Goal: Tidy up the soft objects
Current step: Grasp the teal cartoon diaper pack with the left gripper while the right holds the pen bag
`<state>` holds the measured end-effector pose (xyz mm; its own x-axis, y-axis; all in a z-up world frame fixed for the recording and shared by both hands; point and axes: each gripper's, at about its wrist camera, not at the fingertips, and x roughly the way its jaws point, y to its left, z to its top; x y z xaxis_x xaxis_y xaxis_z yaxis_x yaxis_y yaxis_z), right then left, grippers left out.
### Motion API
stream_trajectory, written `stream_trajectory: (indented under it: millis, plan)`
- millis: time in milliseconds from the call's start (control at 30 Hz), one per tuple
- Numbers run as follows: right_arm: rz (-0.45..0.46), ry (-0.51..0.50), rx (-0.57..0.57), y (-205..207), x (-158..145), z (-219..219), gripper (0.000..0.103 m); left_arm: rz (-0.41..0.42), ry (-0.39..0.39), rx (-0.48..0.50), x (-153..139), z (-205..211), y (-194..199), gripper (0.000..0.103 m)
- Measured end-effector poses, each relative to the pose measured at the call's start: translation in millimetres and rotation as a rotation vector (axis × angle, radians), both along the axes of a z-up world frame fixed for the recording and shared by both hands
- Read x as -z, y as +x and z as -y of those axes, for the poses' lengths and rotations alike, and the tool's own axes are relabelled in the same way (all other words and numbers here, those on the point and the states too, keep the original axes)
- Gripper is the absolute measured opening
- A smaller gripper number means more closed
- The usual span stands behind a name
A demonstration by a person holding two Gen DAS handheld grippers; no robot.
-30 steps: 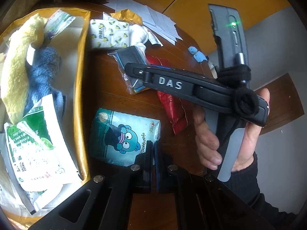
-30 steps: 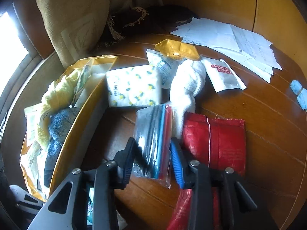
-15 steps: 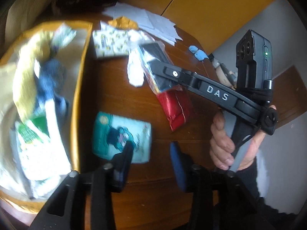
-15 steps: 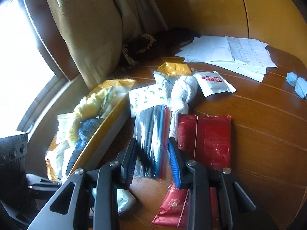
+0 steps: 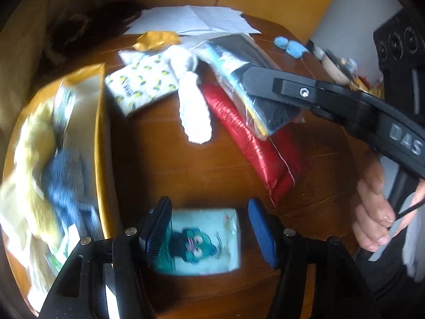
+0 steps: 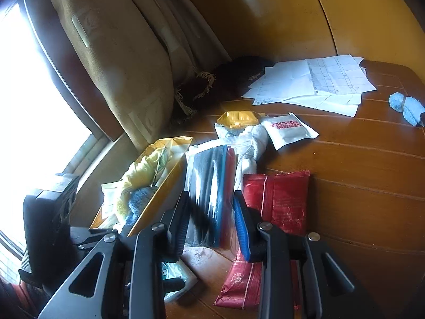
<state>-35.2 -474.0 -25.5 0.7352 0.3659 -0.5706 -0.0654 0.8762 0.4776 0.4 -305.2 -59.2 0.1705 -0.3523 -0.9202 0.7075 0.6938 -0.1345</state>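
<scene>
Tissue pack [image 5: 198, 242], teal w/ cartoon print, lies flat on the table [image 5: 164, 164] right between the jaws of our left gripper [image 5: 208, 235], its long axis running across the gap; jaws are apart and opening, not pressing it, whereas a sec ago they were together. Our right gripper [image 6: 212, 218] is clamped on a clear bag of dark items [image 6: 209, 183], now lifted off the red pouch [image 6: 276, 196], w/ the yellow box [image 6: 170, 183] just left of it.
</scene>
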Motion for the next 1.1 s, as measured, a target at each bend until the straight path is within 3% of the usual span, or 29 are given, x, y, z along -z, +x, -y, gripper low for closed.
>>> stream_trajectory:
  millis: [233,433,733,867,1000,1100]
  plan:
    - [0.02,0.016,0.004,-5,-6,4,0.031,-0.022,0.083,0.143,8,11,-10,0.063]
    - [0.019,0.025,0.013,-7,-6,7,0.031,-0.069,0.081,0.167,3,-4,-30,0.063]
    - [0.025,0.029,0.012,-6,-5,7,0.031,0.182,0.204,0.264,7,1,-47,0.063]
    - [0.03,0.035,0.011,-7,-6,8,0.031,0.168,0.261,0.382,14,11,-45,0.063]
    - [0.028,0.042,0.019,-7,-6,11,0.031,0.131,0.256,0.404,12,15,-29,0.063]
    - [0.027,0.054,0.017,-7,-6,13,0.031,0.183,0.285,0.464,15,13,-29,0.064]
